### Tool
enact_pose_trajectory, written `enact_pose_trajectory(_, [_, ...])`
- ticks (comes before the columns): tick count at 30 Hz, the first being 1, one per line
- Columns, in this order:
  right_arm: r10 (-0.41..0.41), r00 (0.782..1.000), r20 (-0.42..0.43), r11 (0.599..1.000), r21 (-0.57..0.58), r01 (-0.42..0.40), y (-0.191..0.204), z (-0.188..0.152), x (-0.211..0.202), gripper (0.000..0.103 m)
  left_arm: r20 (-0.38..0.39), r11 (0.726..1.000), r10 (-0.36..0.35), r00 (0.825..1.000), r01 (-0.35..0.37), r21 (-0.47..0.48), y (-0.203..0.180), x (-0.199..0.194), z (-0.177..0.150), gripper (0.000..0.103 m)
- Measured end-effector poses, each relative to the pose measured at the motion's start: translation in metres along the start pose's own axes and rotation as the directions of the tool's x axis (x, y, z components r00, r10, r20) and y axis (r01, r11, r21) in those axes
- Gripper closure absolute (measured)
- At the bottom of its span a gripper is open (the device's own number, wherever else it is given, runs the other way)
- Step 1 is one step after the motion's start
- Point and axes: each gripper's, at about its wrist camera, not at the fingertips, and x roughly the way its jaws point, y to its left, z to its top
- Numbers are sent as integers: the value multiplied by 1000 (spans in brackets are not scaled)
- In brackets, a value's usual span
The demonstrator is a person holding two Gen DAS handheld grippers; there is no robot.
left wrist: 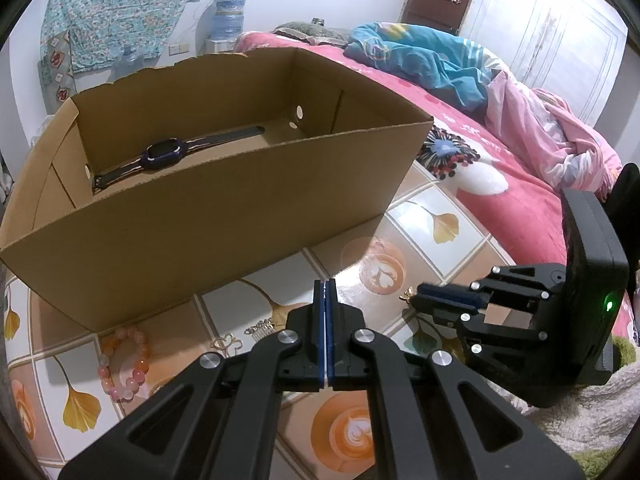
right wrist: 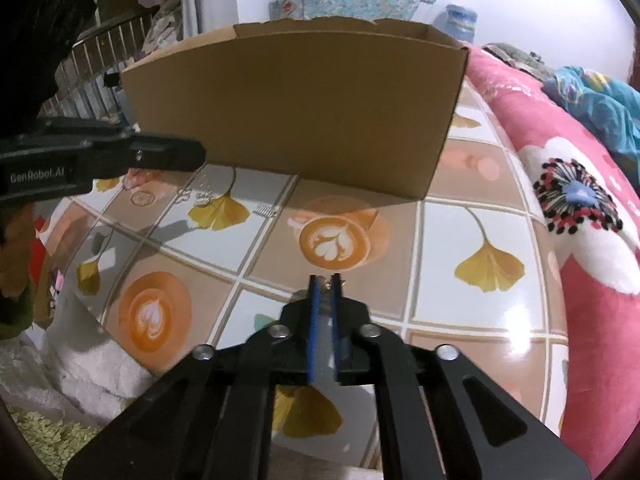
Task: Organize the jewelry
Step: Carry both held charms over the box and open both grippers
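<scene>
Small gold trinket (right wrist: 329,281) pinched at the tips of the right gripper (right wrist: 325,280), low over the patterned tabletop (right wrist: 460,236) in front of the cardboard box (right wrist: 296,120).

Too small and blurred to name more closely; glints gold at the right gripper's tip in the left wrist view as well. Dark smartwatch (left wrist: 166,155) lying flat inside the box, strap stretched along the floor by the far wall. Pink bead bracelet (left wrist: 124,364), gold butterfly piece (left wrist: 227,342) and small hair comb (left wrist: 261,329) out on the tabletop toward its left edge, just in front of the box's near wall. Left gripper (left wrist: 325,284) pressed together on nothing, poised above those pieces. Pink floral bedspread (left wrist: 500,160) beyond the right edge, blue quilt (left wrist: 420,60) heaped on it.
</scene>
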Motion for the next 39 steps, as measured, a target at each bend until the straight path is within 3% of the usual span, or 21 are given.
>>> enact_pose_trajectory(6, [-3, 1000, -6, 1000, 29, 3, -1, 2, 6, 83, -7, 1000, -1, 1000, 1, -3, 2, 1, -1, 103])
enact_pose_trajectory(12, [-43, 999, 1, 999, 33, 43, 7, 2, 9, 82, -13, 1000, -1, 1000, 1, -7, 4, 2, -1, 103])
enact_pose_trajectory(18, [-58, 998, 5, 998, 34, 58, 19, -4, 3, 91, -13, 1000, 0, 1000, 0, -6, 3, 2, -1, 103])
enact_pose_trajectory(39, [-39, 999, 35, 998, 47, 38, 9, 0, -1, 94, 7, 1000, -2, 1000, 2, -4, 3, -7, 0, 103])
